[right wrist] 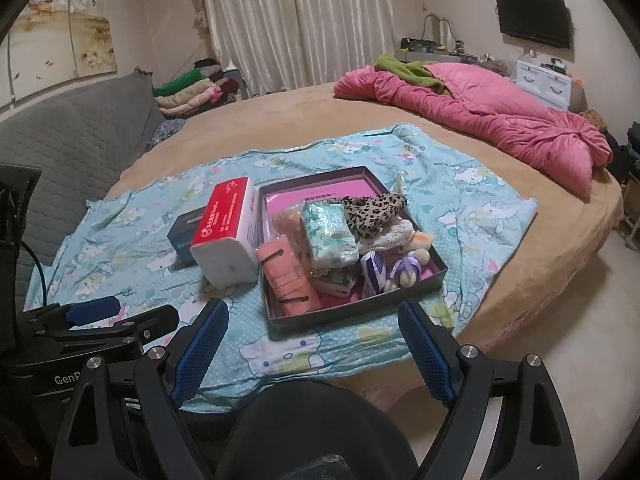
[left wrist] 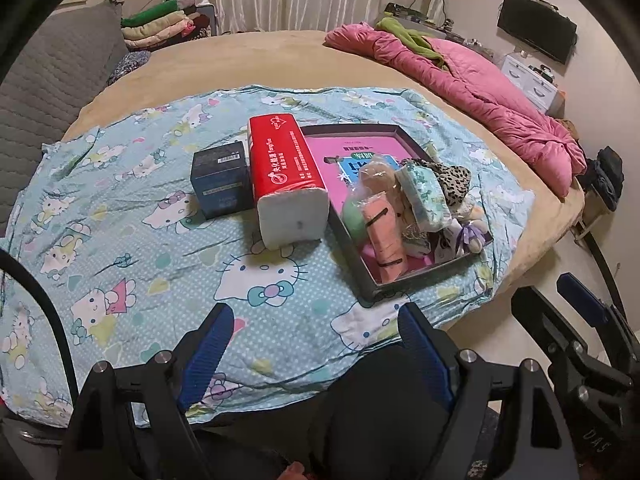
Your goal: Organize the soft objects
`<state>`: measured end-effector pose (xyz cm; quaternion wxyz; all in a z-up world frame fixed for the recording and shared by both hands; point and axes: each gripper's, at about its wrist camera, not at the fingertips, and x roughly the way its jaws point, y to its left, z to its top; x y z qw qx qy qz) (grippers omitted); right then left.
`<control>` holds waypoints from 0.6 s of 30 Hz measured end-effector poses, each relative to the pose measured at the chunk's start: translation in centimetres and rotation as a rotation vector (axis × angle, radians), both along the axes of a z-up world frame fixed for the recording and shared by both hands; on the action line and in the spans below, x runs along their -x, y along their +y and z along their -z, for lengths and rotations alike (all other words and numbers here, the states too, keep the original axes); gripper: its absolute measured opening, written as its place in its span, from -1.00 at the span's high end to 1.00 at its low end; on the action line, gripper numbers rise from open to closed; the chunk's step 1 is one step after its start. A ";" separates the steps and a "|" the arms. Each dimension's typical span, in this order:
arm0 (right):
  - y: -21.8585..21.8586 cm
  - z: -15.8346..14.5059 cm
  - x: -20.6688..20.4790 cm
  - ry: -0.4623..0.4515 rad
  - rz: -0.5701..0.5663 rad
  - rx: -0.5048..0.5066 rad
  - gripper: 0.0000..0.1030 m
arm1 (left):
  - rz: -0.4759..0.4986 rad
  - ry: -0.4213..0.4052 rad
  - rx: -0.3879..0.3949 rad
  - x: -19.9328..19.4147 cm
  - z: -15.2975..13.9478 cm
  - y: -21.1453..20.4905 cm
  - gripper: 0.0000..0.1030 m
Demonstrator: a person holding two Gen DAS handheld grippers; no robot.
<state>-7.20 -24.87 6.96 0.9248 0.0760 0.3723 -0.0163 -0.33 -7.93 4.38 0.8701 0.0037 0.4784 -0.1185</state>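
1. Left wrist view: the left gripper (left wrist: pixel 314 334) hangs above the near edge of the bed with its two blue pads spread wide and nothing between them. Part of the right gripper (left wrist: pixel 576 300) shows at the lower right, cut off by the frame, so its spread cannot be read here.
2. The soft objects are heaped in the near end of one dark tray (left wrist: pixel 320 130). The pile hides much of the tray's pink floor, and the small pieces at the back of the heap are hard to tell apart.
3. The tray lies on a cartoon-cat cloth (left wrist: pixel 120 216) spread over a tan round bed (left wrist: pixel 256 52). Left of the tray stand one red tissue pack (left wrist: pixel 286 176) and one dark box (left wrist: pixel 220 178), the two touching.
4. Right wrist view: the right gripper (right wrist: pixel 314 330) is also wide apart and empty, pointing at the tray (right wrist: pixel 356 312).
5. In the tray one peach roll (right wrist: pixel 290 280), one mint-patterned tissue packet (right wrist: pixel 330 234) and one leopard-print cloth (right wrist: pixel 372 208) can be counted; the rest is too jumbled.
6. One pink quilt (right wrist: pixel 480 112) is bunched at the bed's far side; white curtains (right wrist: pixel 296 20) and one wall screen (right wrist: pixel 532 18) lie beyond.
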 end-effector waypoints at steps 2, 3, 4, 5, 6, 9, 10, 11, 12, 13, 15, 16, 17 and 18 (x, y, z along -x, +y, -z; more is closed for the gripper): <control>0.0 0.1 -0.1 0.006 0.002 -0.001 -0.70 | 0.002 0.000 -0.003 0.1 0.0 -0.1 -0.62; -0.1 0.2 -0.1 0.009 0.005 -0.002 -0.70 | 0.004 0.000 -0.003 0.1 0.0 -0.1 -0.62; -0.1 0.2 -0.1 0.013 0.006 -0.003 -0.70 | 0.004 0.001 -0.004 0.1 -0.1 -0.2 -0.62; -0.2 0.3 -0.1 0.015 0.008 -0.003 -0.70 | 0.003 0.002 -0.005 0.1 -0.1 -0.2 -0.62; -0.2 0.3 -0.1 0.016 0.010 -0.004 -0.70 | 0.006 0.003 -0.006 0.1 -0.1 -0.2 -0.62; -0.2 0.4 -0.1 0.020 0.013 -0.006 -0.70 | 0.007 0.004 -0.010 0.2 0.0 -0.2 -0.62; -0.2 0.5 -0.2 0.022 0.014 -0.007 -0.70 | 0.006 0.005 -0.010 0.1 0.0 -0.2 -0.62; -0.3 0.5 -0.2 0.023 0.015 -0.006 -0.70 | 0.007 0.006 -0.011 0.1 0.1 -0.2 -0.62; -0.3 0.6 -0.2 0.025 0.016 -0.007 -0.70 | 0.006 0.007 -0.012 0.1 0.1 -0.2 -0.62; -0.3 0.6 -0.2 0.026 0.017 -0.007 -0.70 | 0.006 0.008 -0.012 0.1 0.2 -0.2 -0.62; -0.3 0.6 -0.2 0.028 0.021 -0.007 -0.70 | 0.006 0.008 -0.013 0.1 0.2 -0.1 -0.62; -0.4 0.6 -0.2 0.027 0.025 -0.006 -0.70 | 0.006 0.008 -0.014 0.1 0.2 -0.2 -0.62; -0.4 0.6 -0.2 0.026 0.027 -0.006 -0.70 | 0.007 0.009 -0.012 0.1 0.2 -0.1 -0.62; -0.4 0.6 -0.2 0.026 0.028 -0.007 -0.70 | 0.006 0.010 -0.012 0.1 0.3 -0.1 -0.62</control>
